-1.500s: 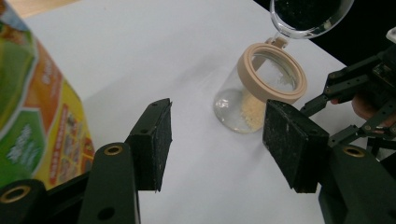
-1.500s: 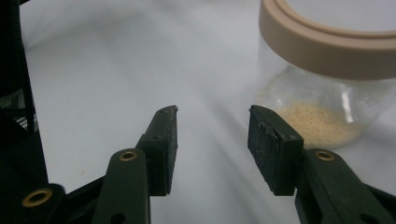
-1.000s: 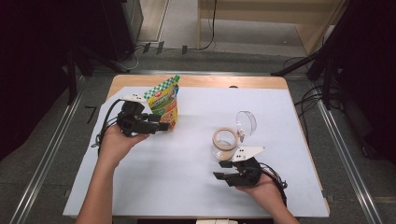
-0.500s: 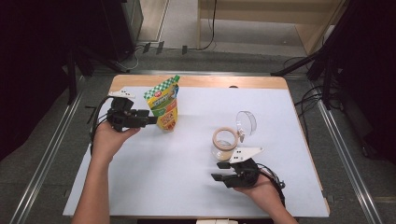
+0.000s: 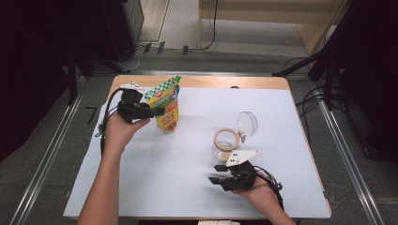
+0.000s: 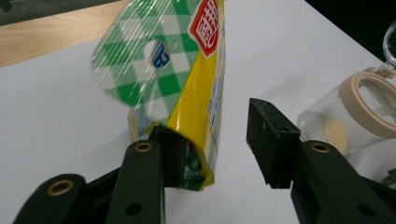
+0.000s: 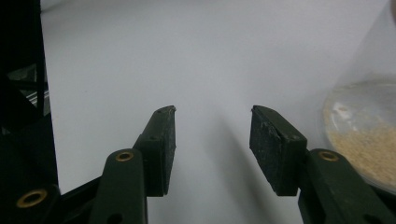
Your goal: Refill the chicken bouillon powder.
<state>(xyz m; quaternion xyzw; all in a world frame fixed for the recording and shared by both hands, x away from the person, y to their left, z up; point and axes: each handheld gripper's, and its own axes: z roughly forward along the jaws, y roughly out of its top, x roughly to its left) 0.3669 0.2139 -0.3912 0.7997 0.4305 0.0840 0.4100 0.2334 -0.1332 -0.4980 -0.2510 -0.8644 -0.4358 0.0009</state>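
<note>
Two jaws of the left gripper (image 6: 212, 154), just closing, straddle the upright pouch (image 6: 187, 88) near the bench's far left corner without clamping it; next comes a firm pinch, while the right gripper (image 7: 212, 149) waits half-open and empty beside the jar (image 5: 225, 143)

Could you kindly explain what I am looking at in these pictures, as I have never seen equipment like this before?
No robot here: a person holds hand-operated tongs in each hand at a table covered with a white sheet. One picture looks down from above; the other two come from small cameras riding on each tool, looking along its black jaws.

On the sheet stand a green-checked and yellow plastic pouch and an open clear glass jar with a beige rim, some pale granules inside.

The left tongs have just been closing around the pouch's lower edge; one pad touches it, the other is still apart, so it is not yet gripped. The right tongs are open and hold nothing, beside the jar.
</note>
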